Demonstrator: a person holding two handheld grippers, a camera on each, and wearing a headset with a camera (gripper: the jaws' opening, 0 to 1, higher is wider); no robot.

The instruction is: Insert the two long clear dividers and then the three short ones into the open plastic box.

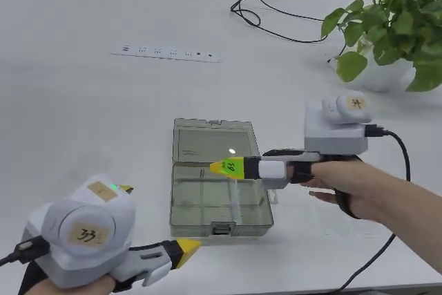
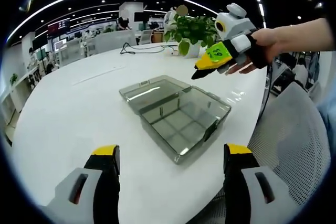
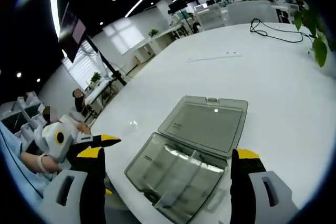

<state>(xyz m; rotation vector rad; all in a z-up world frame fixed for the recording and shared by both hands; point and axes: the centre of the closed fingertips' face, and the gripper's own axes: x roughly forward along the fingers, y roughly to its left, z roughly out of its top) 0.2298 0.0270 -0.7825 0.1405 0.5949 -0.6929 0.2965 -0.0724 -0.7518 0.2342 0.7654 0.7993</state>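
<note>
The open plastic box [image 1: 185, 202] lies at the table's middle with its lid [image 1: 214, 141] folded flat behind it. Clear dividers [image 1: 235, 202] stand inside and split it into compartments; how many I cannot tell. They also show in the box [image 3: 152, 182] in the right gripper view. My right gripper [image 1: 228, 167] hovers over the box's back edge, pointing left, open and holding nothing [image 3: 170, 156]. Near the front left of the box, my left gripper [image 1: 185, 246] sits low, open and with nothing in it [image 2: 172, 153]. It faces the box [image 2: 157, 108].
A white power strip [image 1: 166, 53] lies at the back. Behind it to the right a black cable [image 1: 276, 22] runs toward a potted plant [image 1: 397, 18]. A small clear piece [image 1: 273, 195] seems to lie against the box's right side. The table's front edge is close.
</note>
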